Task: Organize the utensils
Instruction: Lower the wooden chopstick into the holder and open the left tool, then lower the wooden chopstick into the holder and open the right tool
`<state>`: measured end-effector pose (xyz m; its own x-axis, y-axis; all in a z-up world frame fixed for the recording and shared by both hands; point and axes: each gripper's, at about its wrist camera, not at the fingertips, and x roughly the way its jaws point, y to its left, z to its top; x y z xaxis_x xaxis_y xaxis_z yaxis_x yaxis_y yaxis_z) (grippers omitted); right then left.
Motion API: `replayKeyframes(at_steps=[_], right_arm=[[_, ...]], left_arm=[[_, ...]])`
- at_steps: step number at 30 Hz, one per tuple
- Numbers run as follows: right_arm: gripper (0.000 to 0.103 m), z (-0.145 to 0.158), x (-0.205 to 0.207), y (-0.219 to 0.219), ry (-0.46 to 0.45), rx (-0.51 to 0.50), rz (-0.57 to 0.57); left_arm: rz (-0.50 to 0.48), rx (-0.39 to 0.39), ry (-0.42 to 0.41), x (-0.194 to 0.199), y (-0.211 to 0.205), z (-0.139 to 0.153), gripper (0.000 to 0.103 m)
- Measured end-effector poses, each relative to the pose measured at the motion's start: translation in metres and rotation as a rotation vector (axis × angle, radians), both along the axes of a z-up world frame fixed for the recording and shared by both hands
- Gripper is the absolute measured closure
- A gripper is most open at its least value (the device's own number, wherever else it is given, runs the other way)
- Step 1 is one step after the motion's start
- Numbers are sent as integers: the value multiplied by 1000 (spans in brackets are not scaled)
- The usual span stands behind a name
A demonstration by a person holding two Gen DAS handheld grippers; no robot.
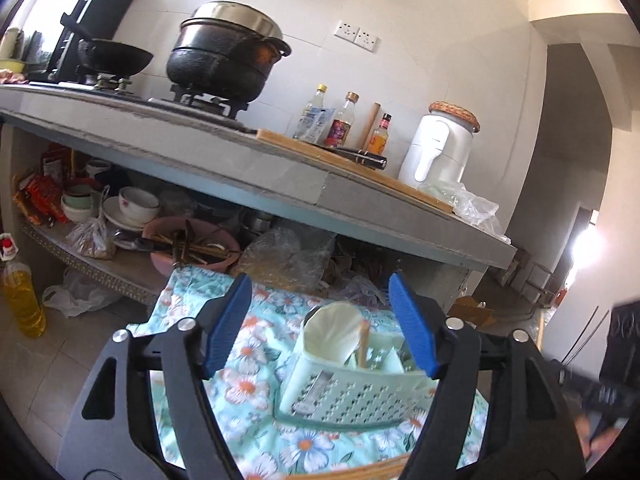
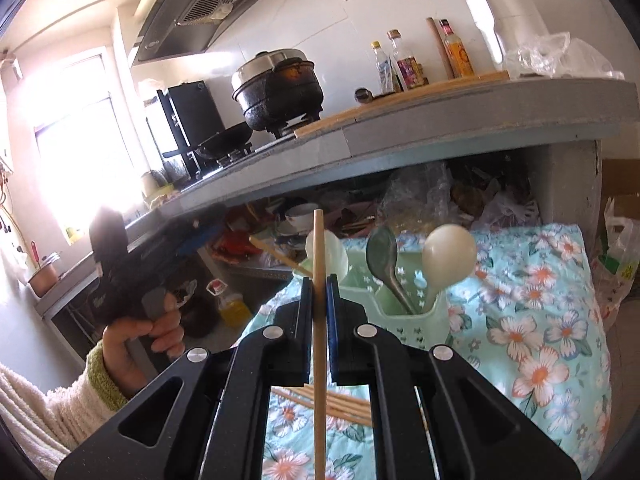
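Observation:
A pale green perforated utensil holder [image 1: 352, 396] [image 2: 400, 308] stands on a floral cloth [image 1: 256, 360] [image 2: 532, 320]. In it are a white spoon [image 2: 450, 256], a metal spoon [image 2: 382, 248], a pale green spoon [image 2: 332, 256] and a slanted chopstick [image 2: 280, 258]. My left gripper [image 1: 319, 280] is open just short of the holder, with nothing between its blue pads. My right gripper [image 2: 319, 280] is shut on a wooden chopstick [image 2: 319, 360] that stands upright in front of the holder. Several loose chopsticks [image 2: 332, 404] [image 1: 372, 470] lie on the cloth below it.
A grey counter [image 1: 280, 184] overhangs behind, with a black pot [image 1: 228, 56], a wok, bottles and a white appliance [image 1: 440, 148]. The shelf beneath holds bowls, plastic bags and a pink basin [image 1: 192, 248] of chopsticks. An oil bottle [image 1: 22, 300] stands on the floor. A person's hand [image 2: 136, 340] grips the left tool.

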<state>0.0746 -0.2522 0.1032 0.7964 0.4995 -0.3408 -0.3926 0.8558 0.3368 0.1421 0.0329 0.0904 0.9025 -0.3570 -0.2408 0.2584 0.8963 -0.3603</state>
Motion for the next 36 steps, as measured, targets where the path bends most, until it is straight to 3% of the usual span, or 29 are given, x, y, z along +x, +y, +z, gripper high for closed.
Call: replayKeyframes(at_steps=[6, 12, 17, 21, 27, 36], right_arm=[[96, 47, 26, 13, -145, -9, -22], [96, 90, 49, 32, -304, -38, -61], [96, 105, 70, 50, -383, -82, -84], [96, 95, 94, 68, -391, -138, -88], [96, 58, 125, 84, -324, -234, -99], [96, 12, 132, 98, -229, -366, -45]], left_arm=[[48, 21, 46, -39, 31, -25, 26], [121, 12, 103, -67, 65, -48, 25], [159, -23, 155, -79, 87, -65, 25], [163, -45, 172, -83, 94, -69, 25], [152, -35, 163, -86, 92, -70, 25], [140, -51, 182, -86, 90, -77, 25]])
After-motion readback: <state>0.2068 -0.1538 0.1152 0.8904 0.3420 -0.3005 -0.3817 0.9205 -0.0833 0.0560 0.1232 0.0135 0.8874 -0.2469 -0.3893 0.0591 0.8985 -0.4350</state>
